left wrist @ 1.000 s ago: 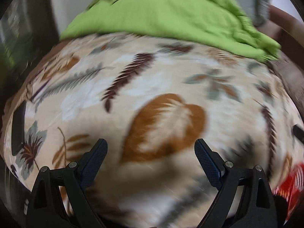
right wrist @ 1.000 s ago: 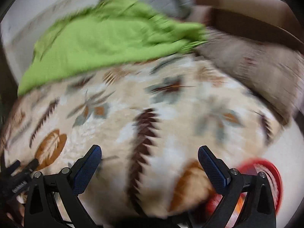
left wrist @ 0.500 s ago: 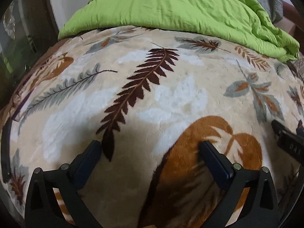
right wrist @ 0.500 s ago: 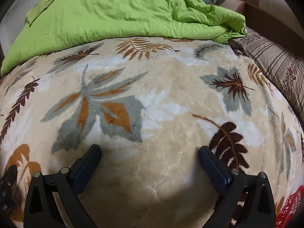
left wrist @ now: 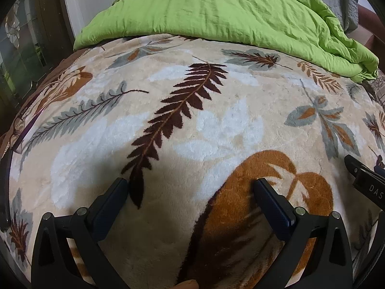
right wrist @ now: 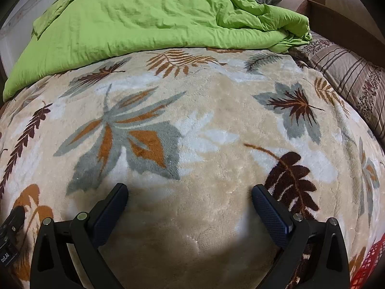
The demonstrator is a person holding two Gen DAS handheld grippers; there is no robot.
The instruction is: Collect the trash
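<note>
Trash basket (right wrist: 368, 262): red lattice beside plush blanket (right wrist: 204, 187)

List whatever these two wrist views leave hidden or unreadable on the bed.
- Red lattice item, right wrist view: cut off by the lower right edge, so what it is stays unclear.
- Eyeglasses, left wrist view: partly cut off at the left rim.
- Trash: none visible in either view; the green comforter may hide some.
- Leaf-print blanket: its near edge lies behind the open right gripper.

Black gripper (left wrist: 190, 187) frames, dark blue textured pads (right wrist: 269, 209) (silver screws)
</note>
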